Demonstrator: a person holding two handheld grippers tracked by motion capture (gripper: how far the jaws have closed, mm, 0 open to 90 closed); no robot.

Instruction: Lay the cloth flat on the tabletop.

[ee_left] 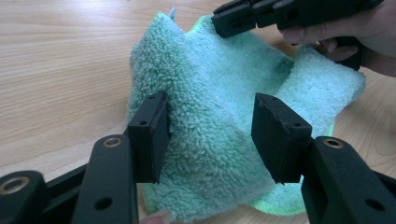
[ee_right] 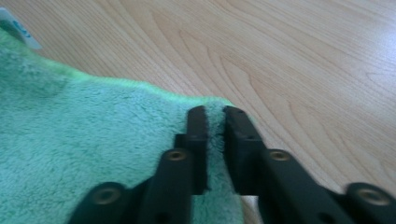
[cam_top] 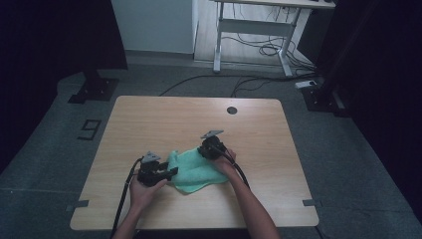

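A fluffy green towel [cam_top: 196, 174] lies rumpled at the middle of the wooden table [cam_top: 149, 119]. My left gripper [cam_top: 174, 172] is at its left end. In the left gripper view a raised fold of the towel [ee_left: 219, 74] fills the wide gap of the left gripper [ee_left: 211, 100], and the pads press into the pile. My right gripper [cam_top: 203, 152] is at the towel's far edge, shown again as the right gripper [ee_left: 222, 23] at the top. In the right gripper view the right gripper [ee_right: 215, 112] pinches a thin strip of the towel [ee_right: 70, 140] near a corner.
A round cable hole [cam_top: 232, 110] sits near the table's far edge. A white desk frame [cam_top: 249, 30] and loose cables [cam_top: 259, 82] stand on the floor beyond. The towel's white label [ee_right: 16, 28] sticks out at one edge.
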